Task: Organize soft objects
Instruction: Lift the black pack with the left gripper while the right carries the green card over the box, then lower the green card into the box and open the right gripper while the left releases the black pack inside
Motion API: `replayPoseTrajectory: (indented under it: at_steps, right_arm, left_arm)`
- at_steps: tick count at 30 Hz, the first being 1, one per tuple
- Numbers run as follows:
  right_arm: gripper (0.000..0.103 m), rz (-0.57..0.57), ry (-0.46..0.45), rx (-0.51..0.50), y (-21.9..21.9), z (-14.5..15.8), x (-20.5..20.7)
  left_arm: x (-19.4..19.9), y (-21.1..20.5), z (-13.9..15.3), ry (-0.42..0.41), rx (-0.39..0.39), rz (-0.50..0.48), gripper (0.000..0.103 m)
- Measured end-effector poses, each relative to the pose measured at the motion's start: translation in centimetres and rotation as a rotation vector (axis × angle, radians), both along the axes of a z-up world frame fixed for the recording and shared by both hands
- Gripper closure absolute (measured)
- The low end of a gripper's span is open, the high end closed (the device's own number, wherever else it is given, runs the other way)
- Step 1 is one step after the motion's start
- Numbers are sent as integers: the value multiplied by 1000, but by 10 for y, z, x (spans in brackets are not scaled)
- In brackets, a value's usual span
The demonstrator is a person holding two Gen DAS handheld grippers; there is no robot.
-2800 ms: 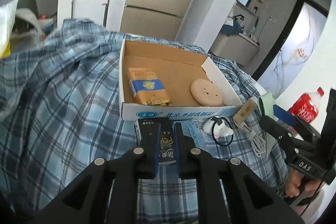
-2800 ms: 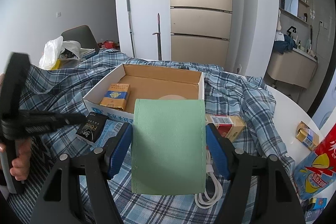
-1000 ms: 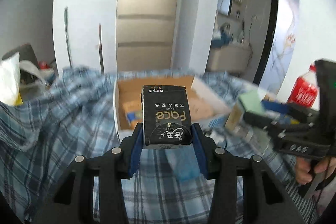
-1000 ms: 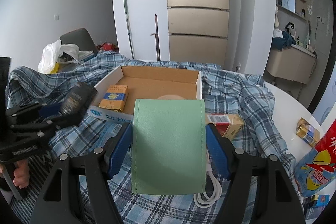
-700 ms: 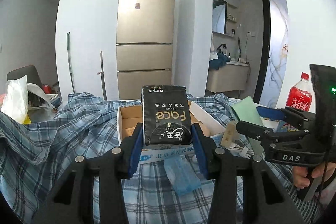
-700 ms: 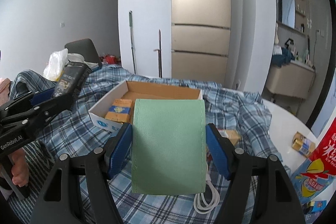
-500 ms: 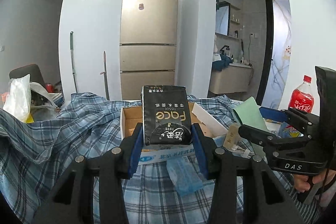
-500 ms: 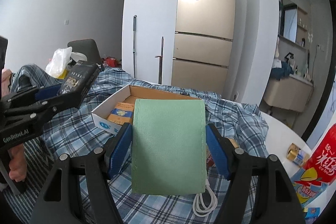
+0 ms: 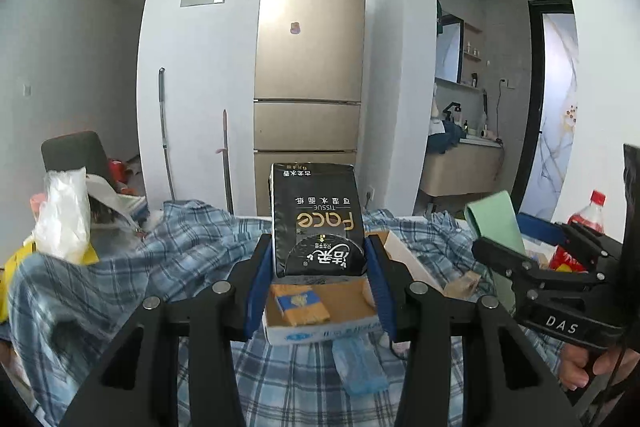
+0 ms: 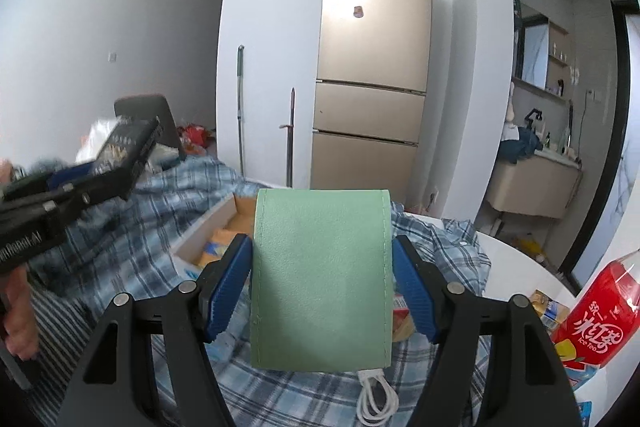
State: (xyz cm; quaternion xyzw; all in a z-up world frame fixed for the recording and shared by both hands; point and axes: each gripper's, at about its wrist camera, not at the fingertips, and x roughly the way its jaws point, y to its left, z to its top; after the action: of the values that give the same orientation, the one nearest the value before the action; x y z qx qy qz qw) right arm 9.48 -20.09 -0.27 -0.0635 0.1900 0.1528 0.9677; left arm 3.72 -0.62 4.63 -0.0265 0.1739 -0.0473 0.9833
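On the left, the left gripper (image 9: 319,263) is clamped on a black tissue pack (image 9: 317,221), its print upside down: "Face", "TISSUE" and Chinese characters. The pack is soft-sided, held up above the cardboard box (image 9: 320,331), which sits on a blue plaid cloth (image 9: 120,267) and holds a yellow-and-blue packet (image 9: 298,303). Just near of the box lies a pale blue pouch (image 9: 358,363). To the right, the right gripper (image 10: 321,281), marked "DAS" in the left view, is clamped on a pale green stitched pouch (image 10: 320,279), hiding most of the box. A white cable (image 10: 376,401) lies beneath; far right stands a red "Ice Tea" bottle (image 10: 596,319).
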Motion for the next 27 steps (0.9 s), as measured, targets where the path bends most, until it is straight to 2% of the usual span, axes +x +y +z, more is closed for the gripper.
replayPoseTrajectory:
  at_steps: [2,5,7,11,14,16,19,22,27]
  right_arm:
    - [33,-10,-17,-1,3,14,3]
    - [33,-33,-36,4,8,38,13]
    - [33,-41,-20,25,9,51,26]
    - [33,-73,11,58,10,68,54]
    - [33,-116,47,94,6,78,76]
    - [33,-164,56,155,-5,86,90]
    - [33,-202,48,185,-16,92,100]
    - [33,-222,45,184,-22,86,107]
    - [33,-225,114,148,-21,48,122]
  left_arm:
    - [4,-2,12,-2,1,4,56]
    - [8,0,33,-23,-43,12,56]
    - [12,-2,49,-34,-59,7,56]
    - [31,-18,74,-16,-30,-34,56]
    - [34,-24,88,-38,-51,-43,56]
    - [38,-27,96,-49,-73,-33,56]
    - [53,-29,100,-29,-97,-30,56]
    - [69,-29,92,-2,-82,-26,56]
    - [100,-24,57,89,-81,-4,56]
